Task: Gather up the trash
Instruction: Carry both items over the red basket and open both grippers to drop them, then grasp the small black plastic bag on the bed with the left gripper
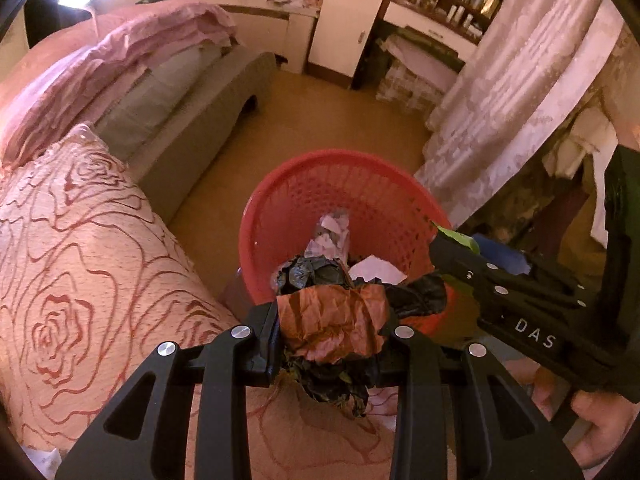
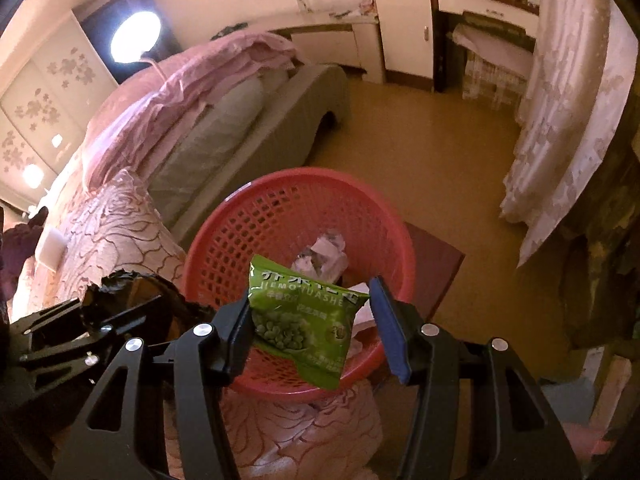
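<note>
A red mesh basket point(image 1: 280, 208) point(image 2: 224, 236) stands on the floor beside the bed, with crumpled clear and white wrappers point(image 1: 330, 232) point(image 2: 324, 252) inside. My left gripper point(image 1: 329, 316) is shut on a wad of crumpled brown paper and black plastic point(image 1: 340, 332), held over the basket's near rim. In the right wrist view that wad point(image 2: 120, 284) shows dark at the lower left. My right gripper point(image 2: 312, 300) is shut on a green snack packet point(image 2: 296, 328) that hangs above the basket. The right gripper point(image 1: 444, 244) also appears at the right of the left wrist view.
A bed with a pink rose-patterned quilt point(image 1: 80, 260) point(image 2: 120, 236) lies left of the basket. A lace curtain point(image 1: 500, 100) point(image 2: 560, 140) hangs on the right. Yellow floor point(image 2: 420, 152) runs back to white cabinets point(image 1: 348, 28). A person's hand point(image 1: 600, 420) grips the right tool.
</note>
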